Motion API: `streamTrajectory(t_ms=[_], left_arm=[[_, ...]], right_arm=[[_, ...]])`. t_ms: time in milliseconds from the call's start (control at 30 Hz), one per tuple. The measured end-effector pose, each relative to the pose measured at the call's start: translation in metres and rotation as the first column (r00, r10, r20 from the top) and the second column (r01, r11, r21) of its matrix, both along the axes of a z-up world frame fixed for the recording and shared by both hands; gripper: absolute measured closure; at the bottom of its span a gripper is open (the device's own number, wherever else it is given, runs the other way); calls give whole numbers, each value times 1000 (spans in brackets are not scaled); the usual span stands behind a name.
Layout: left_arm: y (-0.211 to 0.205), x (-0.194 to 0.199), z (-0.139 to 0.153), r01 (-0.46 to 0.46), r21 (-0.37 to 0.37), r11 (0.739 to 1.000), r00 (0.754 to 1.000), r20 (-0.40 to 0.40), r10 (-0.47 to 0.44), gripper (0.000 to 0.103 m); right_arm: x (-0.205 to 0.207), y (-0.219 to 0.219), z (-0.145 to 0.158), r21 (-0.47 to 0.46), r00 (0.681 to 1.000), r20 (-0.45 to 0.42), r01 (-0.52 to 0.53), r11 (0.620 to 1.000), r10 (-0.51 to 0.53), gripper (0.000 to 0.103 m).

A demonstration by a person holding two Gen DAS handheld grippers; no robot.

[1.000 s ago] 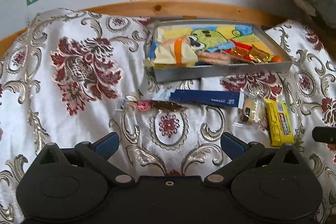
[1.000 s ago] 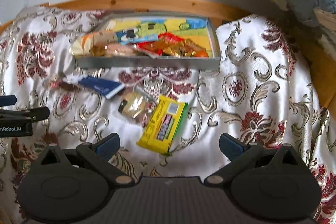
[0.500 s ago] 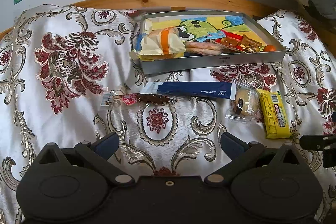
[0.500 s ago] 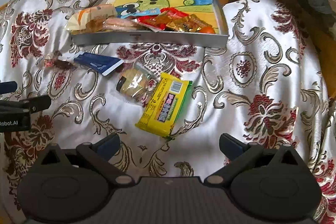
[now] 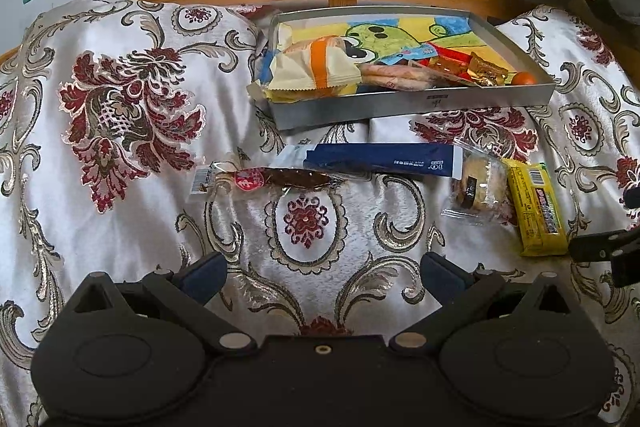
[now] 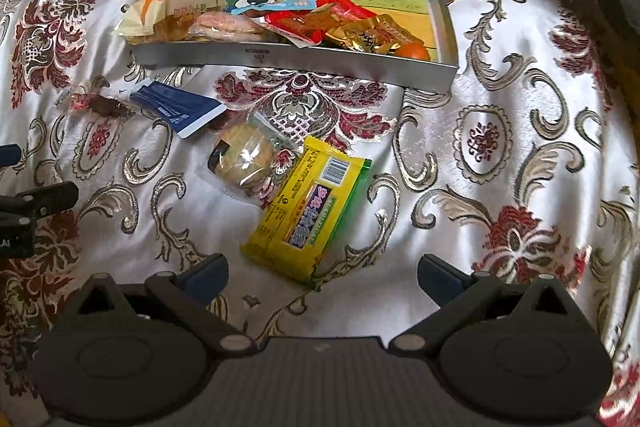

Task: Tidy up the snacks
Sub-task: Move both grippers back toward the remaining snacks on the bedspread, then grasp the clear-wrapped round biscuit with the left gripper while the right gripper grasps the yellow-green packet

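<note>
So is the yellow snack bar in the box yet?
Out. The yellow wrapped snack bar lies on the cloth, in front of the grey metal tray.

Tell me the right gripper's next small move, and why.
Probably ease the right gripper forward and down onto the yellow packet: its jaws are open and empty, the packet lies just ahead on the cloth, outside the tray.

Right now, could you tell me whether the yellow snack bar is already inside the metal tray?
No, the yellow snack bar lies on the patterned cloth in front of the metal tray, beside a clear-wrapped cookie.
</note>
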State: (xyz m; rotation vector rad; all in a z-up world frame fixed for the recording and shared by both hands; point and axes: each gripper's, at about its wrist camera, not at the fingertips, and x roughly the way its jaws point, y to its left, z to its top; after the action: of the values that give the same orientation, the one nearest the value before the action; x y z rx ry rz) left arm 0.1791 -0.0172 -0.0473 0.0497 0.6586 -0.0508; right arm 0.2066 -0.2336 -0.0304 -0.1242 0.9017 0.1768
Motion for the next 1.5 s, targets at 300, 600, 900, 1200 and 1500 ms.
streamTrajectory(t_ms=[300,600,900,1200,1500], left_arm=[[-6,17,-3,32,-24,999,999,13,-31,1],[-32,28,-11,216,-9,976,974,77,-215,1],[-52,37,-26,368,-58,928,929,58,-365,1],[-82,49,-33,452,-17,892,891,63,-450,4],[-100,76,-35,409,-49,911,910,97,-403,21]], right_arm=[[34,0,-18,70,1000,-20,8,998,-7,0],[58,-5,-41,121,993,-75,95,988,-87,15],[67,-23,-31,148,989,-108,114,982,-98,52],[68,-41,-16,157,991,-107,102,982,-86,53],[71,-55,-17,179,985,-116,147,973,-127,53]])
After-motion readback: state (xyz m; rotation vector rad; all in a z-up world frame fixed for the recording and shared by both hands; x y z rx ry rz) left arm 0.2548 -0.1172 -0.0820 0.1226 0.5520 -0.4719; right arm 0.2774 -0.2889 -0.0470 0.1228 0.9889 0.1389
